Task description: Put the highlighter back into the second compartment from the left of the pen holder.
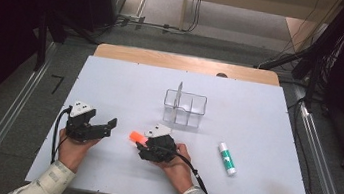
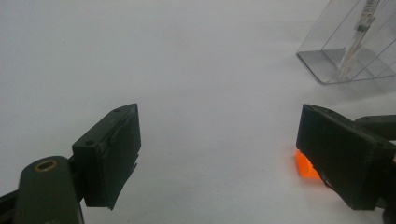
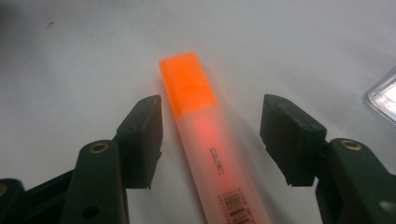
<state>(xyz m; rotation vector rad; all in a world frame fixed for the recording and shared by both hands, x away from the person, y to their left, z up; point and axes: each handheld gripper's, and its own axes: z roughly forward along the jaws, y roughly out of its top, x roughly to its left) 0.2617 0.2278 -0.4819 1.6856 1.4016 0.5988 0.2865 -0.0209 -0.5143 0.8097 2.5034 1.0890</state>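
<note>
Between the spread fingers of the right gripper, untouched, a translucent plastic highlighter with an orange cap lies flat on the white tabletop. It is judged light, rigid and slick; the mid-barrel suits a grip. The left gripper is held wide apart nearby. Open room lies ahead; a clear plastic organiser stands beyond.

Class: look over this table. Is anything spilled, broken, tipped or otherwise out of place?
Nothing stands out. The highlighter lies flat between the right gripper's open jaws, the glue stick lies apart to the right, and the clear organiser stands upright on the table.
</note>
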